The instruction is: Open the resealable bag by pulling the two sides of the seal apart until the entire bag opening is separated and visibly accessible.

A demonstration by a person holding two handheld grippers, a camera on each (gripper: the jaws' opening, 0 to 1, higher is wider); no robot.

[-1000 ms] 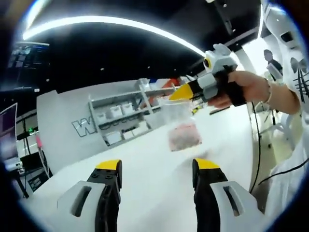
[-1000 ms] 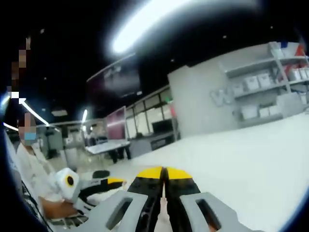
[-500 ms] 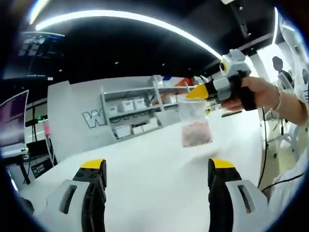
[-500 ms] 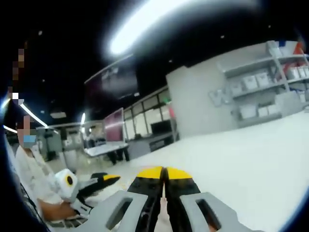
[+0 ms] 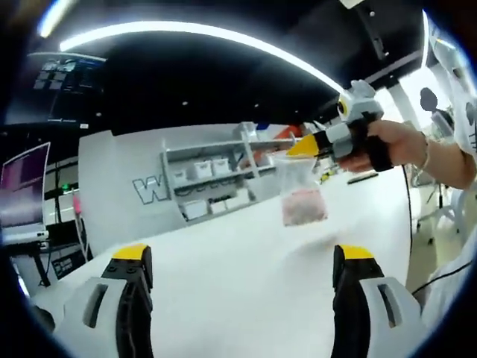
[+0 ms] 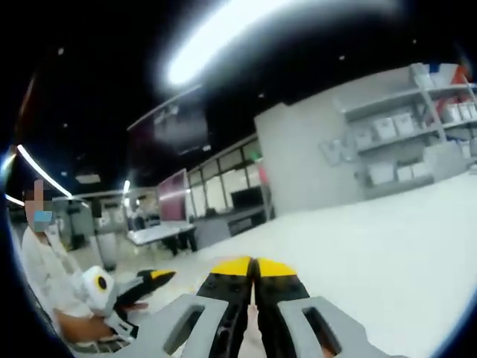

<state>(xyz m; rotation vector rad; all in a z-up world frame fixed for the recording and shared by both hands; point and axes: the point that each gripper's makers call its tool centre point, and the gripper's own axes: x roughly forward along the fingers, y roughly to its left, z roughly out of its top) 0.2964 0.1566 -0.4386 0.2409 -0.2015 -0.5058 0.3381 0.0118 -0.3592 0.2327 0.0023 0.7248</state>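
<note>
Above the white table [image 5: 246, 276], the right gripper [image 5: 298, 146] pinches the top edge of a limp, light resealable bag [image 5: 301, 195] (pink contents sagging low), while the left gripper [image 5: 242, 257], jaws spread wide at 6 o'clock, should probably grasp the opposite seal lip.

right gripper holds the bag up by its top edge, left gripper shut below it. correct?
Not quite. The left gripper is open, jaws wide apart, as the left gripper view shows. The right gripper does hold the bag up by its top edge.

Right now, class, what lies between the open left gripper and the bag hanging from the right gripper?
In the left gripper view, only bare white table lies between the left gripper and the bag.
</note>
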